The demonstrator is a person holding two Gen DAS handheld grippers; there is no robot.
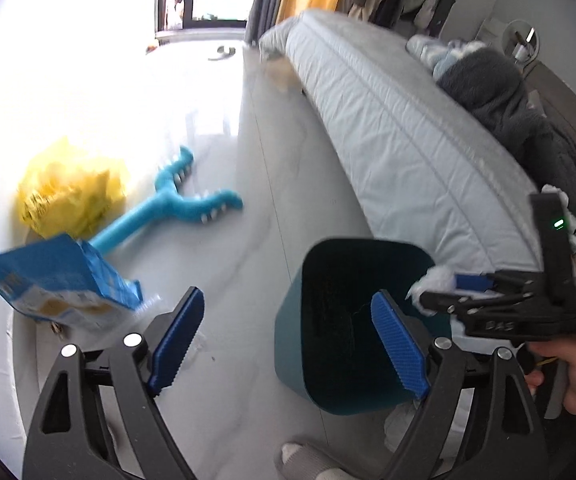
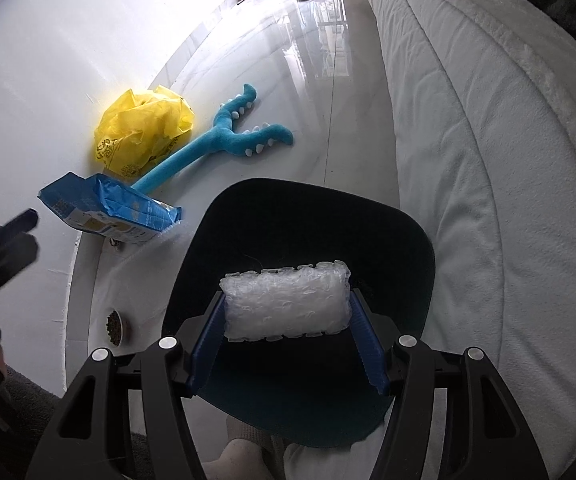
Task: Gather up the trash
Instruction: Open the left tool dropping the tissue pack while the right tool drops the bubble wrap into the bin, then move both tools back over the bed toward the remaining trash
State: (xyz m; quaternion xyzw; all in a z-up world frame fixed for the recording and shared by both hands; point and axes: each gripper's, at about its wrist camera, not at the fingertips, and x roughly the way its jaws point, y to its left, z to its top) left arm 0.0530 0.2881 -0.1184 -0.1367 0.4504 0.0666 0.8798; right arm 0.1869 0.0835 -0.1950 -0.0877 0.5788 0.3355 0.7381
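Glossy white floor (image 2: 328, 80), pale bed (image 1: 388, 128)

The bin (image 2: 404, 248) is dark teal. The bubble wrap (image 2: 286, 300) is clear white. The bag (image 2: 144, 128) is yellow with dark print, the toy (image 2: 224, 140) turquoise with white spikes. The packet (image 2: 108, 210) is blue and white. Gripper pads (image 1: 180, 332) are ribbed blue.

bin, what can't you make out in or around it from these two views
- Bin contents: both views, interior too dark.
- Bin floor: right wrist view, bubble wrap covers it.
- Blue bag print: left wrist view, blurred.
- Small bowl contents: right wrist view, too small.
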